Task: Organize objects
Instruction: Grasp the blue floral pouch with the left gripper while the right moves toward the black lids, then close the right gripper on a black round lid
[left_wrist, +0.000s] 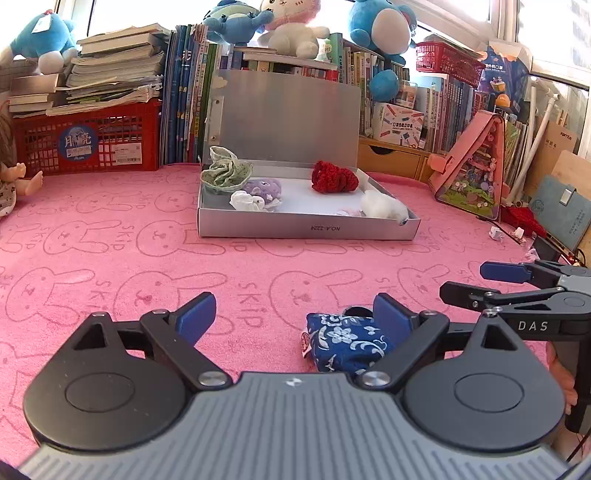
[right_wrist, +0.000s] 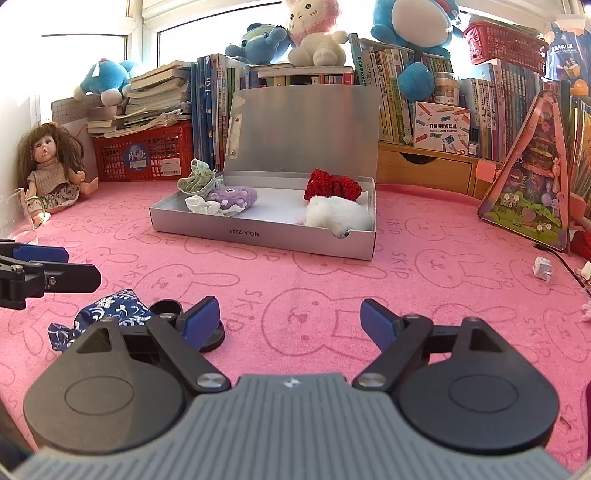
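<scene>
A blue floral cloth pouch (left_wrist: 341, 341) lies on the pink mat beside my left gripper's right finger; it also shows in the right wrist view (right_wrist: 110, 308), left of my right gripper. A black round lid (right_wrist: 212, 334) lies beside it. My left gripper (left_wrist: 293, 314) is open and empty. My right gripper (right_wrist: 290, 321) is open and empty over bare mat. An open silver box (left_wrist: 306, 227) (right_wrist: 258, 236) holds a green cloth (left_wrist: 225, 171), a purple plush (left_wrist: 264, 188), a red knitted piece (left_wrist: 334, 177) and a white plush (right_wrist: 338, 218).
Books, a red basket (left_wrist: 88, 138) and plush toys line the back. A doll (right_wrist: 50, 166) sits at far left by a clear glass (right_wrist: 16, 214). A pink triangular case (right_wrist: 532, 177) stands at right. Paper scraps (right_wrist: 543, 267) lie on the mat's right side.
</scene>
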